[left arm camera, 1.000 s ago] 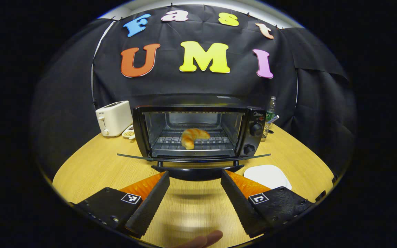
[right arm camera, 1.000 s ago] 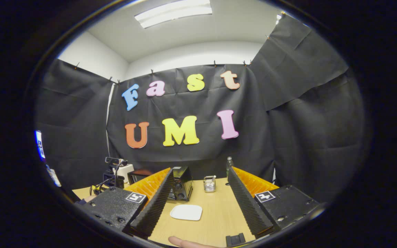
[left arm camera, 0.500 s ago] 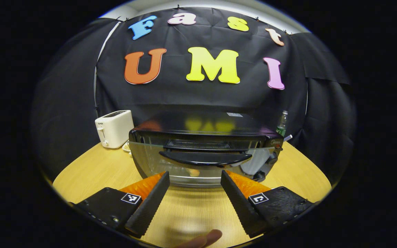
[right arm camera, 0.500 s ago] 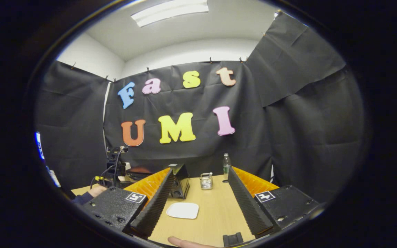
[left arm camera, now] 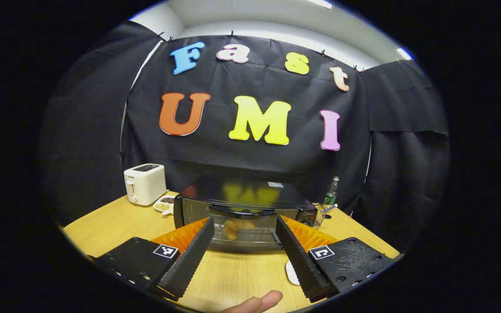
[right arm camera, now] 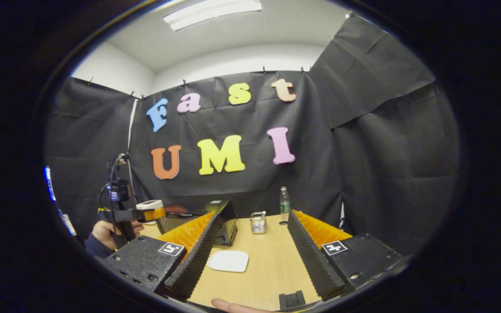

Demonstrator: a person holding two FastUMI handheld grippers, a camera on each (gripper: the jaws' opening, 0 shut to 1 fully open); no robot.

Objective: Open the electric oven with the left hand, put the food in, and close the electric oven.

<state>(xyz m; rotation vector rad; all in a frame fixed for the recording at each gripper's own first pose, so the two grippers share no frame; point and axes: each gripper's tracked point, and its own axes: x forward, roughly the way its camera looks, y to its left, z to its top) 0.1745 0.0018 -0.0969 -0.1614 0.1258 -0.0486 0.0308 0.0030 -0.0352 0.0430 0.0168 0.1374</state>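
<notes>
The black electric oven stands mid-table with its glass door shut. A golden croissant shows through the glass on the rack. My left gripper is open and empty, drawn back from the oven door and raised, apart from the handle. In the right gripper view, a hand holds the left gripper up at the far left. My right gripper hangs open and empty above the table, over a white plate. Its left finger hides part of the oven.
A white toaster and a small dish stand left of the oven. Right of it are a bottle and a metal holder. The white plate lies on the wooden table near my left gripper.
The oven door has swung up from lying open to shut, with the croissant inside. My left gripper has pulled back and risen away from the oven. The right gripper has barely moved.
</notes>
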